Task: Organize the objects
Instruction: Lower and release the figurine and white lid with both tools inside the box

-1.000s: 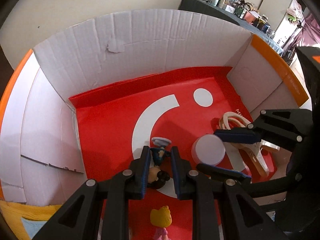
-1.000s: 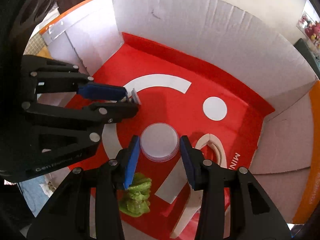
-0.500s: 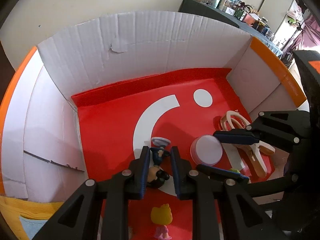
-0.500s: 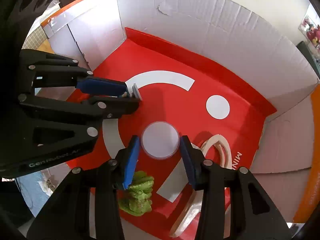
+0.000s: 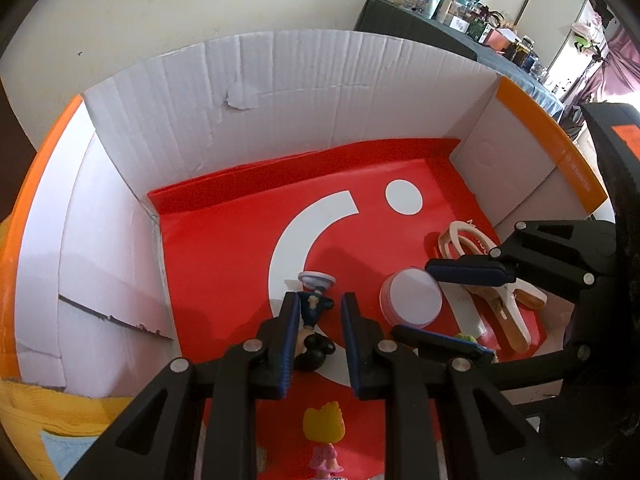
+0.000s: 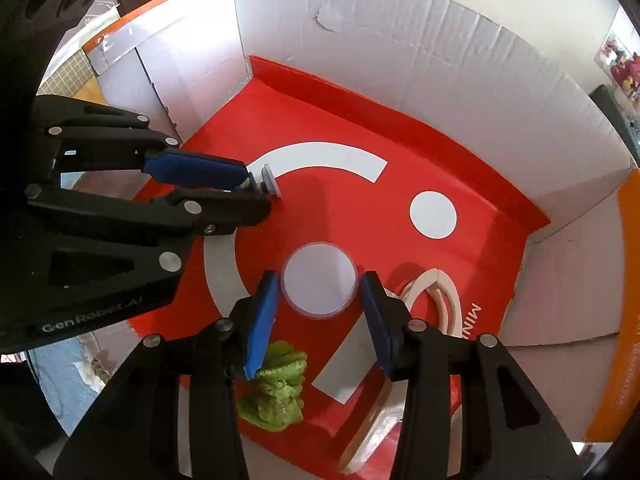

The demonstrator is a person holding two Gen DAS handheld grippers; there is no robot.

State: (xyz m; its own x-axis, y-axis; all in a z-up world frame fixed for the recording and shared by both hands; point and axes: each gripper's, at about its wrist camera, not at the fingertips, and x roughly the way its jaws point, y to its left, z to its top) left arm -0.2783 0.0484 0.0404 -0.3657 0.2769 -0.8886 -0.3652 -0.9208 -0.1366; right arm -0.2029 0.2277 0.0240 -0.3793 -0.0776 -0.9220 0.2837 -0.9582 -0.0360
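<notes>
Both grippers reach down into a white cardboard box (image 5: 320, 92) with a red floor. My left gripper (image 5: 320, 304) is shut on a small figurine (image 5: 314, 312) with a dark head, a blue body and a round pale base; the base sticks out past the fingertips (image 6: 267, 178). My right gripper (image 6: 319, 280) straddles a round white-lidded jar (image 6: 319, 296) that lies on the floor. A thin gap shows at each pad, so the jar is between the fingers and not squeezed. The left wrist view shows that jar (image 5: 412, 300) just right of the figurine.
A yellow-haired doll in pink (image 5: 324, 436) lies under the left gripper. A green crinkled piece (image 6: 276, 392) sits under the right gripper's left finger. A pale wooden looped piece (image 6: 432, 300) lies to the right. The box walls (image 6: 440, 60) rise on all sides.
The right gripper has shifted a little over the box floor with the jar still between its fingers. The left gripper keeps the figurine in the same spot.
</notes>
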